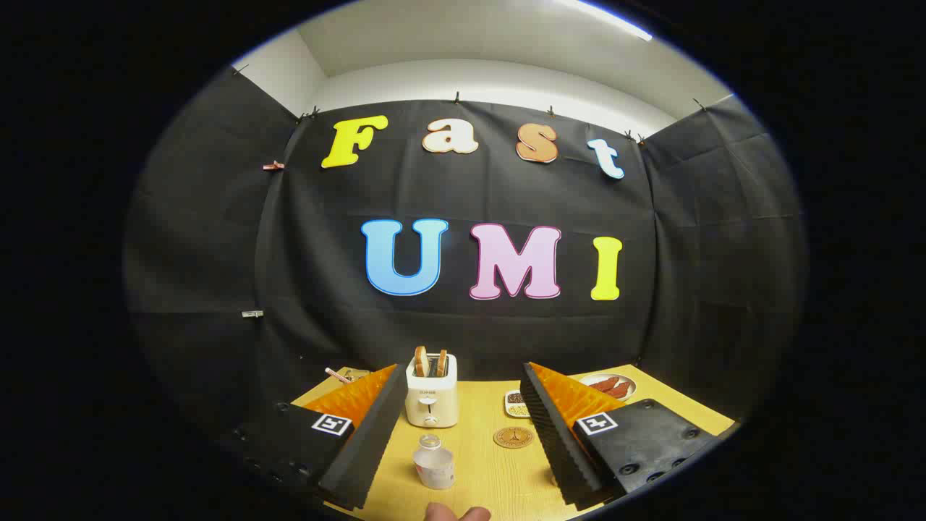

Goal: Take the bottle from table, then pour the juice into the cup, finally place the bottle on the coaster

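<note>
Bottle [433, 462] is standing upright near the table's [485, 477] front edge, between our fingers but touching neither, and we are holding the gripper [463, 434] wide open with nothing in it. We are judging that the grasp has not begun, so the risks lie ahead. The left finger [369, 441] is sitting nearer the bottle than the right finger [553, 434], so if we close off centre, that pad could push the bottle sideways and tip it before the other pad arrives. The bottle looks small and light, which would make a knock more likely to topple it. The toaster [431, 398] is standing just beyond the bottle toward the back edge, and driving too far forward could bump it. The coaster [514, 437] is lying flat ahead of the right finger, with a small dish [516, 405] behind it and a plate [609, 385] toward the back right corner; a careless set-down could land the bottle half off the coaster. We cannot tell where the cup is, so the pour may need searching. Fingertips [456, 513] of a hand are resting at the front edge, close to our path.
</note>
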{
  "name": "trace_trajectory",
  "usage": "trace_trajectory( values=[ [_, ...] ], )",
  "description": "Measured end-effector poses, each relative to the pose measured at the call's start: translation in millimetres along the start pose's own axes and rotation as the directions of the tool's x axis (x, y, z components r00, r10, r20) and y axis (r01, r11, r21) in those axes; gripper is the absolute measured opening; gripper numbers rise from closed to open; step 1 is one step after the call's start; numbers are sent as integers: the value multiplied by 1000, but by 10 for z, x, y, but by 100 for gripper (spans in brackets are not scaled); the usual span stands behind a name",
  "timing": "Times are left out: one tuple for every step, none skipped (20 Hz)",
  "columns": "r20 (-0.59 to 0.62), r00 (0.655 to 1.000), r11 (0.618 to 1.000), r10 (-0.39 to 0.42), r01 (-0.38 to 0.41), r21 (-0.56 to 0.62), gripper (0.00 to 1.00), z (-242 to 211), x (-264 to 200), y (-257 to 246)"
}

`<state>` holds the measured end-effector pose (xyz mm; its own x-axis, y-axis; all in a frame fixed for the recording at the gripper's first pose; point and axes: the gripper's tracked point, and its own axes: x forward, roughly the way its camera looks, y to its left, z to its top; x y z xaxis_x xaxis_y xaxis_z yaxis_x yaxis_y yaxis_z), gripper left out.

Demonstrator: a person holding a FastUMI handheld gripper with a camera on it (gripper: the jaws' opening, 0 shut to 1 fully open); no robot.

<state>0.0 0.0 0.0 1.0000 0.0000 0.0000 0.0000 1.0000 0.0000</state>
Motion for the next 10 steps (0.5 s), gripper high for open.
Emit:
trace_trajectory(
  values=[
    [-3, 1000, 1000, -4, 4, -7, 97, -12, -3, -13],
    [-7, 1000, 1000, -7, 7, -13, 97, -24, -1, -19],
    [-9, 1000, 1000, -5, 4, -14, 97, -24, 3, -6],
    [-8, 1000, 1000, 1, -1, -11, 97, -22, 4, 16],
    [-6, 1000, 1000, 4, -4, -7, 96, -19, 7, 27],
    [-4, 1000, 1000, 4, -4, -4, 97, -13, 11, 32],
    [-1, 1000, 1000, 3, -3, -4, 97, -2, 2, 37],
    [-1, 1000, 1000, 2, -2, -6, 96, 3, -1, 36],
    [0, 1000, 1000, 1, -1, -8, 96, 2, -3, 43],
    [-1, 1000, 1000, 4, -4, -9, 96, 1, -2, 51]
  ],
)
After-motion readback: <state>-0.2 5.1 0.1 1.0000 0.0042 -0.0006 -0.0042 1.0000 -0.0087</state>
